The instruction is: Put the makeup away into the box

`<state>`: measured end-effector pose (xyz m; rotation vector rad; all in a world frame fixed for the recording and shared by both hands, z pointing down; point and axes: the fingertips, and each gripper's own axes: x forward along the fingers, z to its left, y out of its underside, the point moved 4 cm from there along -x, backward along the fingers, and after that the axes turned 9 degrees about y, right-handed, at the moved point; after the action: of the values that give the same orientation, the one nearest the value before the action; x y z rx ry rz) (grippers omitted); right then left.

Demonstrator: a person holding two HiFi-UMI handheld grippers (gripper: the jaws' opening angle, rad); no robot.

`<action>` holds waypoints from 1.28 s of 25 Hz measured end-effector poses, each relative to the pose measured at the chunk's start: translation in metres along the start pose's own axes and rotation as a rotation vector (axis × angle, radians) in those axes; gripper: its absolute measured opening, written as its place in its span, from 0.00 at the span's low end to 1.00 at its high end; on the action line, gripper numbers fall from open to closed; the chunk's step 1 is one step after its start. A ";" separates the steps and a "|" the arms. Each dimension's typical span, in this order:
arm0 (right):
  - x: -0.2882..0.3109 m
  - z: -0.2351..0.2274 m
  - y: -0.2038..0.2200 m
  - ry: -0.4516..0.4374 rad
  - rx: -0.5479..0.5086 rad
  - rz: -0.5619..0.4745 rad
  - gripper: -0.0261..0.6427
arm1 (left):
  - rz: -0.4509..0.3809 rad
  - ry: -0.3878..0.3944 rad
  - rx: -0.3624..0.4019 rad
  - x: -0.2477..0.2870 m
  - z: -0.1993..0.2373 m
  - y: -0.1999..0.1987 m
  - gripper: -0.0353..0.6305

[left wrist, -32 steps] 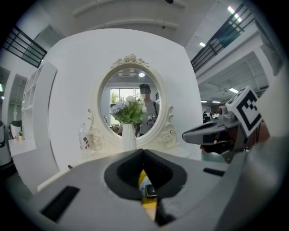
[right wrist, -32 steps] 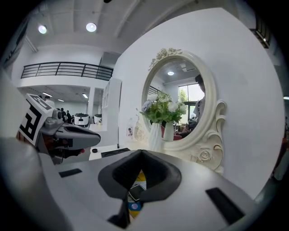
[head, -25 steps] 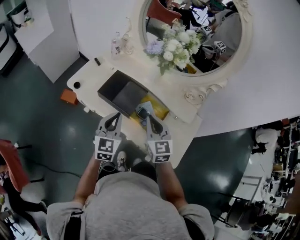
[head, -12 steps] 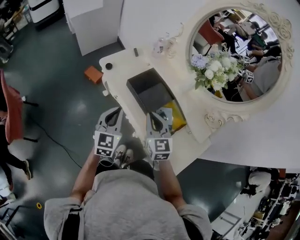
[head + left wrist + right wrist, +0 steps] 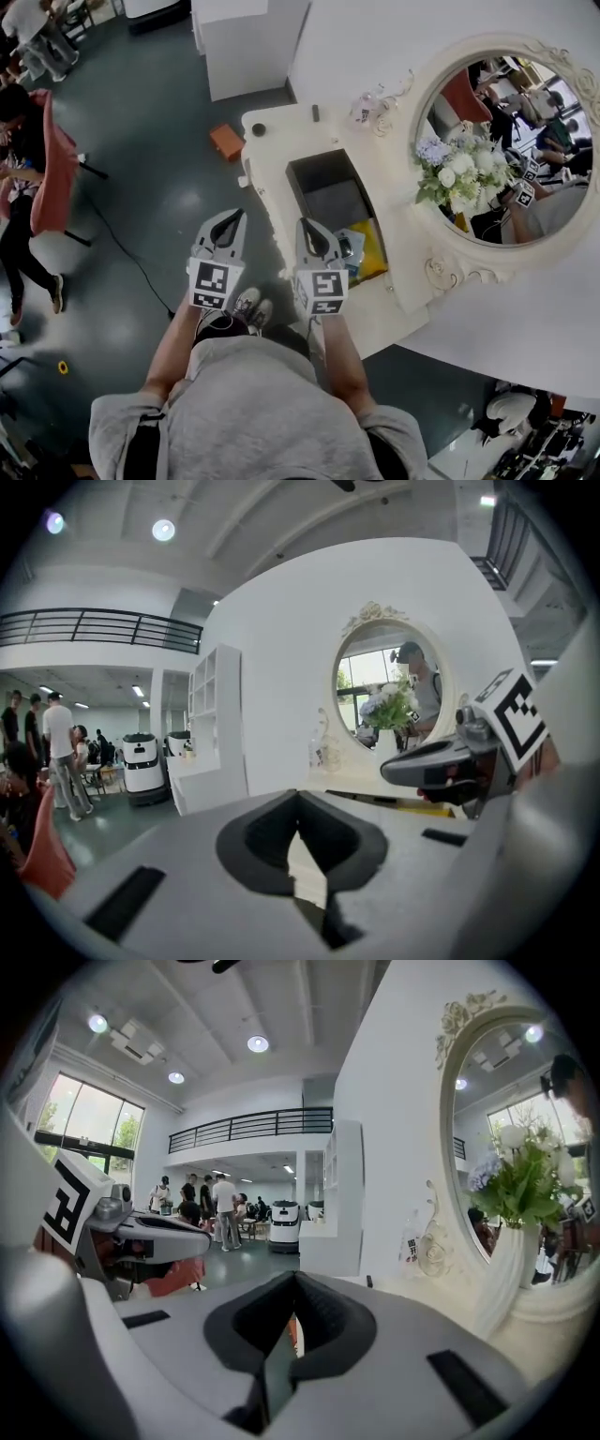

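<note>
An open black box lies on the cream dressing table. Beside it, toward me, are a yellow pouch and a grey-blue compact. My right gripper hovers at the table's near edge, just left of the compact, shut with nothing in it; its own view looks along the table past the mirror. My left gripper is held over the dark floor, left of the table, shut and empty. Each gripper shows in the other's view: the right gripper and the left gripper.
A round mirror and a vase of flowers back the table. Glass bottles, a small black stick and a round black lid sit at its far end. An orange box is on the floor, a white cabinet beyond, people at left.
The view has swung round: the table and mirror have slid to the right of the picture. Both grippers stayed side by side and shut; the left one now hangs over the floor.
</note>
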<state>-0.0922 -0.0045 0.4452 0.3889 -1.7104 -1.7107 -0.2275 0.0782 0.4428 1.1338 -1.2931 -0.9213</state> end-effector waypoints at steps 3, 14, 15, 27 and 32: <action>0.008 0.004 -0.006 -0.030 -0.029 -0.021 0.06 | -0.014 -0.047 0.000 -0.004 0.009 -0.002 0.06; 0.074 0.011 -0.021 -0.034 -0.050 -0.026 0.06 | -0.011 -0.100 -0.011 0.019 0.084 0.006 0.06; 0.087 0.014 -0.023 -0.030 -0.047 -0.024 0.06 | -0.010 -0.094 -0.010 0.026 0.096 0.007 0.06; 0.248 0.033 -0.015 0.046 0.023 0.093 0.06 | 0.066 0.049 -0.029 0.121 0.223 0.026 0.06; 0.293 0.033 0.007 0.071 0.060 0.159 0.06 | 0.117 0.107 -0.047 0.158 0.249 0.051 0.06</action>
<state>-0.3239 -0.1667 0.5279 0.3280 -1.6968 -1.5181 -0.4642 -0.0900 0.5133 1.0454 -1.2305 -0.7904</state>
